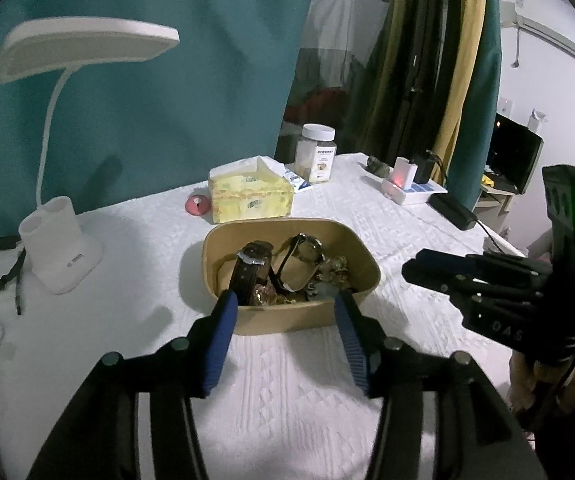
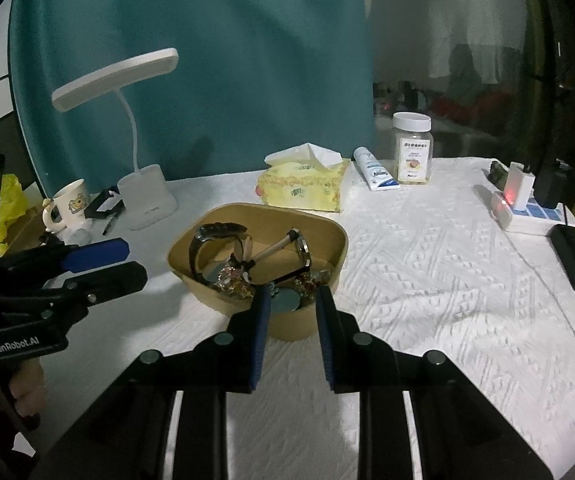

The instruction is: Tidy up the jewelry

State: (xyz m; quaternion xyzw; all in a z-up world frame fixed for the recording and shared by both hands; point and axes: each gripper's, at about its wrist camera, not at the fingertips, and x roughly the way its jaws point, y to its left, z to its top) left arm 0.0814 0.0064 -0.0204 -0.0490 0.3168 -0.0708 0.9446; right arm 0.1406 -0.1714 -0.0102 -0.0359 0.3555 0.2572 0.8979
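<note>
The left gripper (image 1: pixel 285 300) is held level above the table near its front edge, jaws spread wide, nothing between the blue-padded fingers (image 1: pixel 219 344). The right gripper (image 2: pixel 292 294) is held likewise, jaws parted more narrowly, nothing gripped. The two are positioned side by side, both pointed toward the table's back edge. Part of a hand is glimpsed beneath each handle; details cannot be resolved.
</note>
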